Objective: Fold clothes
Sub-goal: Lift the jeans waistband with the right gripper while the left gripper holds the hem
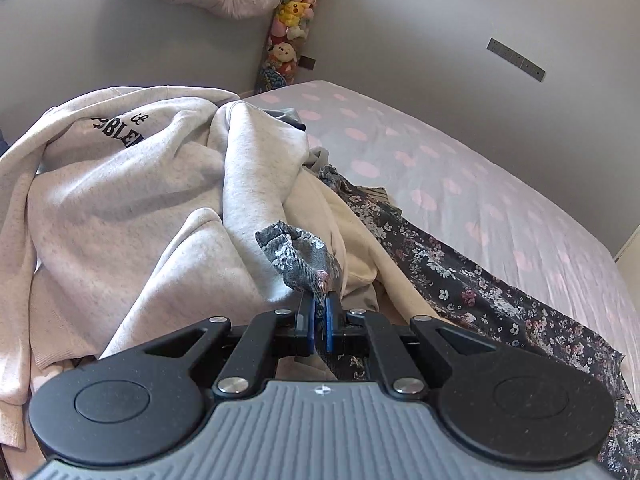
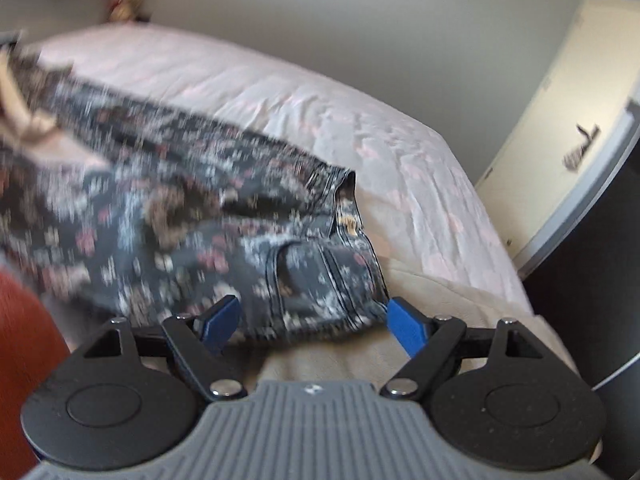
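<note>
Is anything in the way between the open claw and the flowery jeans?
Nothing visible. The right claw is open, and the waistband end of the flowery jeans lies right in front of its fingers, on the bed. The left claw is shut on another part of them.

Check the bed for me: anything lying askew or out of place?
Yes. The grey sweatshirt is heaped in a crumpled pile, not laid flat. The floral jeans sprawl slantwise across the bed, one end pinched in the shut left hand-held gripper. Nothing looks torn or spilled.
</note>
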`<state>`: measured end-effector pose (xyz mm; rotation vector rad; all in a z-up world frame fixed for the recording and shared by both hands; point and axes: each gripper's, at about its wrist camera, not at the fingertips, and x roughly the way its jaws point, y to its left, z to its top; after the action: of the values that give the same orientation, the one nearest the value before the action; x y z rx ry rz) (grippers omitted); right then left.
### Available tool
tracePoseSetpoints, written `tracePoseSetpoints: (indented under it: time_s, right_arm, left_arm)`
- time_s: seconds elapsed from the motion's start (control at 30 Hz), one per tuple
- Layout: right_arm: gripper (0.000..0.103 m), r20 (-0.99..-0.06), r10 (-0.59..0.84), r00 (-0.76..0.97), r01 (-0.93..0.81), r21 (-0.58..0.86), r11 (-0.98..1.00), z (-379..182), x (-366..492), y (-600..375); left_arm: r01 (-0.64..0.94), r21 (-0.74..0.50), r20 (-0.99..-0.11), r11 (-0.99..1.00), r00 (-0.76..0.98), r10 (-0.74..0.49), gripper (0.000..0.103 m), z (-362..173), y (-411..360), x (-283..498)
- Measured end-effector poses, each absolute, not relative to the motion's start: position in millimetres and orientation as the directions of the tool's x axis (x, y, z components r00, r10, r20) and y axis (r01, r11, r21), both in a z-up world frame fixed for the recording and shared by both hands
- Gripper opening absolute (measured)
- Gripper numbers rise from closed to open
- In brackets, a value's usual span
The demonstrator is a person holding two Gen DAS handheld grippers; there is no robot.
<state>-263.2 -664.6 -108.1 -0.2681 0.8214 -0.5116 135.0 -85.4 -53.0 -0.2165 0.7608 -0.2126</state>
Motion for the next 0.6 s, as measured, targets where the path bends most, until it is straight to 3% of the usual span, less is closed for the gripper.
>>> tracePoseSetpoints:
  time_s: [0.2,0.33,0.43,0.57,0.6]
  right_arm:
    - [0.081,-0.628,-0.622,0.468,0.057,-0.681,0.730,-155,-244,-660]
    - [0.074,-0.606,-0.627,0.489,-0.042,-0.735,0.677,-172,-234,-659]
    - [0.062,-0.579,-0.627,0.521,-0.093,-0.769,0.632,-181,-227,-652]
    - [0.028,-0.562,-0.625,0.541,-0.131,-0.791,0.598,-183,-225,-648]
    - [0.026,-0.555,-0.626,0.547,-0.120,-0.792,0.598,-179,-226,-648]
  left_arm:
    - [0.113,-0.268,-0.652,0.957,0.710,-0.267,0.003,-50,-87,132]
    - [0.105,-0.270,-0.650,0.957,0.713,-0.262,0.003,-47,-86,130]
    - [0.107,-0.267,-0.648,0.958,0.716,-0.260,0.003,-44,-86,128]
    - [0.111,-0.262,-0.644,0.959,0.720,-0.259,0.003,-39,-87,127]
    - [0.112,-0.262,-0.642,0.958,0.722,-0.260,0.003,-37,-87,127]
